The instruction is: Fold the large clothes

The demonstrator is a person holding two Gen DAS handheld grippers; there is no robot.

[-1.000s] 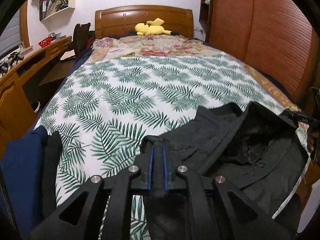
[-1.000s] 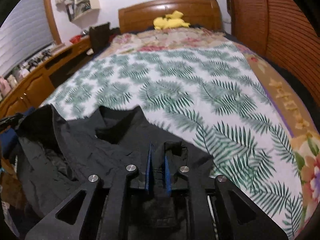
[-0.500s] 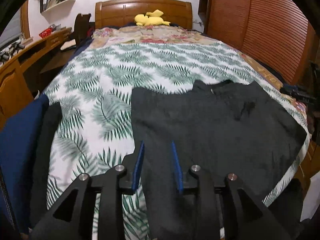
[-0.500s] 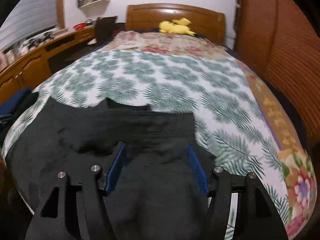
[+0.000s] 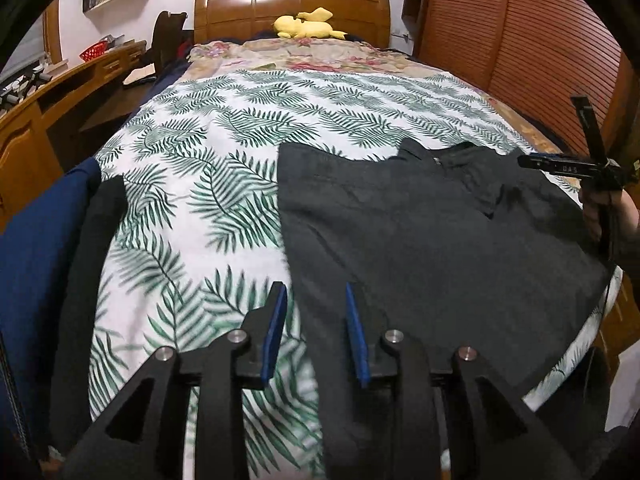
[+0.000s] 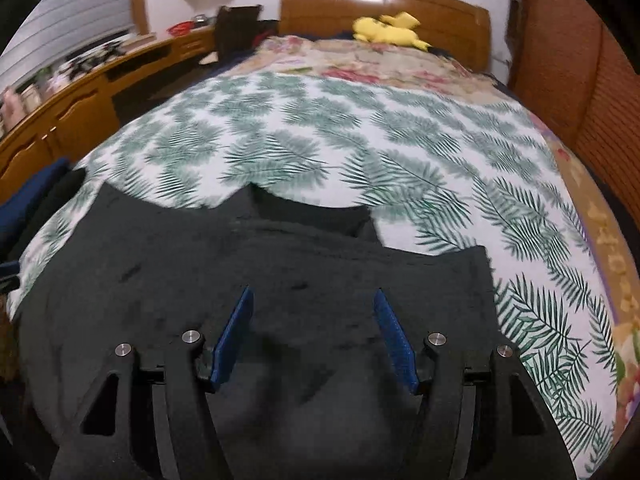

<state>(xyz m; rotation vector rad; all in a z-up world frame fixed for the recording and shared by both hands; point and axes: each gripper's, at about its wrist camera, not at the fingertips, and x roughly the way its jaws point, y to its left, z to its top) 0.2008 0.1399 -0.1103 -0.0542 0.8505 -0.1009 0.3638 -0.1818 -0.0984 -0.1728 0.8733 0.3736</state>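
Observation:
A large black garment [image 5: 432,240] lies spread flat at the near end of the bed, on the palm-leaf bedspread [image 5: 248,128]. It also shows in the right wrist view [image 6: 280,280]. My left gripper [image 5: 316,292] is open and empty, just above the garment's left edge. My right gripper [image 6: 312,300] is open wide and empty above the garment's near part. The right gripper also shows at the right edge of the left wrist view [image 5: 568,166], held in a hand.
A dark blue and black cloth pile [image 5: 48,248] lies at the bed's left edge. A yellow plush toy [image 5: 304,26] sits by the wooden headboard [image 5: 292,8]. A wooden desk [image 5: 60,96] runs along the left; a slatted wardrobe [image 5: 520,40] stands at the right.
Both grippers held bunched black cloth a second ago and have let go. The garment now lies flat, and both grippers have drawn back and opened.

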